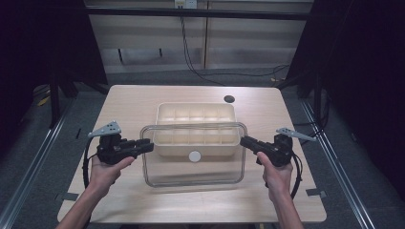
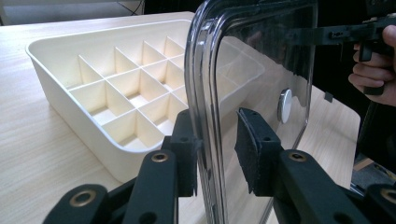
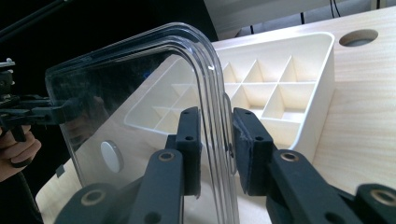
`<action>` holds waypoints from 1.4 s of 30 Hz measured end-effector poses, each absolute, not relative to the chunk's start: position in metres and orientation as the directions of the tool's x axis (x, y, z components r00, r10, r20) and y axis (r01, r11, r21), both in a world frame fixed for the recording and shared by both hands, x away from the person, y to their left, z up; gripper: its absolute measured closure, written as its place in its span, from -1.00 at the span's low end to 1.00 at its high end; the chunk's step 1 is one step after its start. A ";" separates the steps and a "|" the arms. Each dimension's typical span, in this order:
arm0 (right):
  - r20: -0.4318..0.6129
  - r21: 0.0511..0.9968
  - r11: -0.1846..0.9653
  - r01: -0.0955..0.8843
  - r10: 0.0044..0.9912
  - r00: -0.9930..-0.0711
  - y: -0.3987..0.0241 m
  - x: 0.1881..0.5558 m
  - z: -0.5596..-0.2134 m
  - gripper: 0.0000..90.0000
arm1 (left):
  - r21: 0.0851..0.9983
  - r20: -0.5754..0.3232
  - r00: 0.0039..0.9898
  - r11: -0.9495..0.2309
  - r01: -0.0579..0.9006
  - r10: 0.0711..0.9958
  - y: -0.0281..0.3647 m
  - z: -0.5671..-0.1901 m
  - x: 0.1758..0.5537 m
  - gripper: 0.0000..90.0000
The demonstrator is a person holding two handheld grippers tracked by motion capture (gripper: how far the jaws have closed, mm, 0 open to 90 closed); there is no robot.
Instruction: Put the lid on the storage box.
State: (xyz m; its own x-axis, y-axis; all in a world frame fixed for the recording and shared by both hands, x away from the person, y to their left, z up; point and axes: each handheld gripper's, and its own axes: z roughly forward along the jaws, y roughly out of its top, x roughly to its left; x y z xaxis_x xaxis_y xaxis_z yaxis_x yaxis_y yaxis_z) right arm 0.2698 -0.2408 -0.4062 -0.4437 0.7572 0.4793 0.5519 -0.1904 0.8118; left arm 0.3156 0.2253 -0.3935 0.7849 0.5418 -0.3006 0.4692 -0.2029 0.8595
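Observation:
A clear lid (image 1: pixel 195 169) with a white round knob (image 1: pixel 195 156) hangs tilted over the front of a cream compartment box (image 1: pixel 165 110). My left gripper (image 1: pixel 149 145) is shut on the lid's left rim, and my right gripper (image 1: pixel 244 141) is shut on its right rim. In the left gripper view the jaws of the left gripper (image 2: pixel 215 149) straddle the lid (image 2: pixel 261 70), with the box (image 2: pixel 70 107) behind. The right gripper view shows the right gripper (image 3: pixel 217 149) clamping the lid (image 3: pixel 140 93) beside the box (image 3: pixel 322 107). The box's compartments look empty.
The light wooden table (image 1: pixel 133 100) has a round cable hole (image 1: pixel 229 99) behind the box at the right. A black cable (image 1: pixel 191 62) runs across the floor beyond the far edge. Small tape marks (image 1: pixel 315 192) sit near the front corners.

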 end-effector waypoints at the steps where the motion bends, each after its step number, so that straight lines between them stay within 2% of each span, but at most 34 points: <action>1: 0.477 0.815 -0.190 0.548 0.756 -0.448 -0.241 0.271 -0.405 0.63 | 0.863 -0.293 0.788 -0.204 0.462 0.542 0.225 -0.391 0.317 0.55; 22: 0.456 0.849 -0.210 0.485 0.755 -0.470 -0.245 0.291 -0.370 0.63 | 0.894 -0.263 0.790 -0.168 0.415 0.554 0.221 -0.354 0.332 0.55; 42: 0.460 0.847 -0.219 0.484 0.759 -0.461 -0.241 0.323 -0.355 0.64 | 0.891 -0.280 0.755 -0.134 0.434 0.593 0.220 -0.346 0.363 0.50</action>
State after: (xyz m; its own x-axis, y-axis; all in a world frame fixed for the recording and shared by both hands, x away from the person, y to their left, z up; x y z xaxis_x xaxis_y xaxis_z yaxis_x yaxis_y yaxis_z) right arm 0.3225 -0.2415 -0.3552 -0.4613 0.7589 0.4597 0.4842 -0.2189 0.8472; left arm 0.3625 0.2200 -0.3458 0.7554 0.5926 -0.2796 0.4345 -0.1336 0.8907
